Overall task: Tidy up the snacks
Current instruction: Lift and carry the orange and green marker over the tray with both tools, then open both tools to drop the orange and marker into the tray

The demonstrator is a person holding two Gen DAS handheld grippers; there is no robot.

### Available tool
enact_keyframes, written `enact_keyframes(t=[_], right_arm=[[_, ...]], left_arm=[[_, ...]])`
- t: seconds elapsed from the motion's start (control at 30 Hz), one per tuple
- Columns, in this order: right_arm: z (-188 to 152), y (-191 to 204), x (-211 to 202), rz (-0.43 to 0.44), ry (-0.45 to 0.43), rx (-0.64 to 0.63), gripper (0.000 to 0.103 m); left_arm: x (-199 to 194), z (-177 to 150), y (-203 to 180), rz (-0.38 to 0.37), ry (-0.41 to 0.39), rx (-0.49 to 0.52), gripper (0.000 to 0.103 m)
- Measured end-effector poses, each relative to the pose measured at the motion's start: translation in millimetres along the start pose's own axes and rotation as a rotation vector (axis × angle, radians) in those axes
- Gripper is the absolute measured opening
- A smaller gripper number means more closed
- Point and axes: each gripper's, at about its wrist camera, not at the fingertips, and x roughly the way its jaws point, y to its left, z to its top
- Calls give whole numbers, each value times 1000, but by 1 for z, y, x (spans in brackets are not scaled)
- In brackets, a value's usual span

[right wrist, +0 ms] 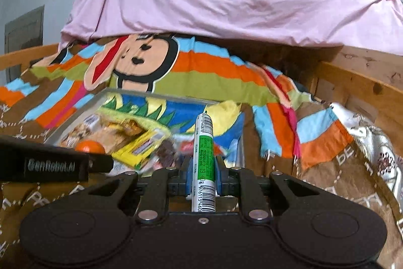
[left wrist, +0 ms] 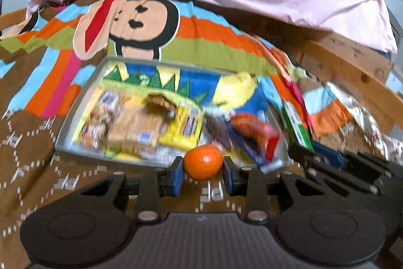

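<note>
An orange (left wrist: pixel 203 162) is pinched by the left tool (left wrist: pixel 203 174) and a stick (right wrist: pixel 204 163) by the right tool (right wrist: pixel 203 177), presumably for sorting into the tray (left wrist: pixel 75 115) beyond.

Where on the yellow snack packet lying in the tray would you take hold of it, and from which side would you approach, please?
Probably its near short end. The yellow packet lies flat in the tray, angled toward the front, with other snacks crowded beside it. Coming from above and the front, with fingers either side of that end, looks clearest. Both grippers are full: the left gripper holds the orange, the right gripper the green-labelled stick.
</note>
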Motion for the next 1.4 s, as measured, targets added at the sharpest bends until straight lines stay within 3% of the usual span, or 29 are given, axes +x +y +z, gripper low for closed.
enact_keyframes(t=[0.33,0.73,1.0,1.33,1.4], right_arm=[[23,-31,51,-31,-60,77,18],[9,-47,111,-3,35,144,19],[3,-49,127,8,74,176,19],[1,-49,130,4,95,175,22],[1,-48,130,0,98,171,25]], left_arm=[[53,44,2,-16,-21,-38,36],[121,53,-8,3,10,7,36],[134,45,-9,27,24,46,36],[135,45,-5,31,39,27,37],[134,45,-3,29,38,17,49]])
